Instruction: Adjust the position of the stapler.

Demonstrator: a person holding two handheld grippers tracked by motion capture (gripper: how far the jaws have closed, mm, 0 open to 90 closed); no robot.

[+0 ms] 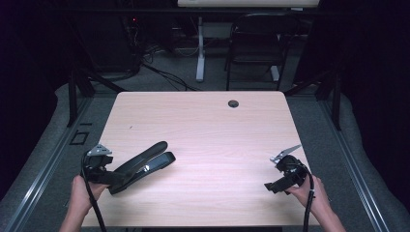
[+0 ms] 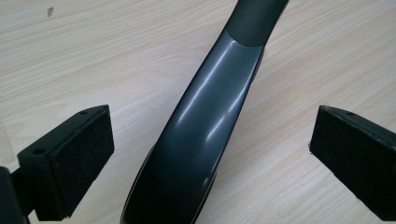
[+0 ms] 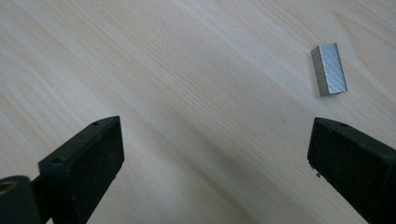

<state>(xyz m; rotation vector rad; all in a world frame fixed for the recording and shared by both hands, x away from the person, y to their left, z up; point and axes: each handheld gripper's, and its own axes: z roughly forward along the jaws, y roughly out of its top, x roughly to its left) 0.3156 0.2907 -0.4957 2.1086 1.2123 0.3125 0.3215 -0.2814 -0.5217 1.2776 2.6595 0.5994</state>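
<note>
Left tool (image 2: pixel 205 154) spread wide, straddling the long black plastic stapler (image 1: pixel 142 165) near the table's (image 1: pixel 203 121) left edge; its long axis runs straight ahead between the jaws. Right tool (image 3: pixel 215 163) spread, empty; the small silver staple strip (image 3: pixel 329 69) lies ahead.

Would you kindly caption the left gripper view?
Open left gripper straddling a black stapler's handle above the table.
</note>
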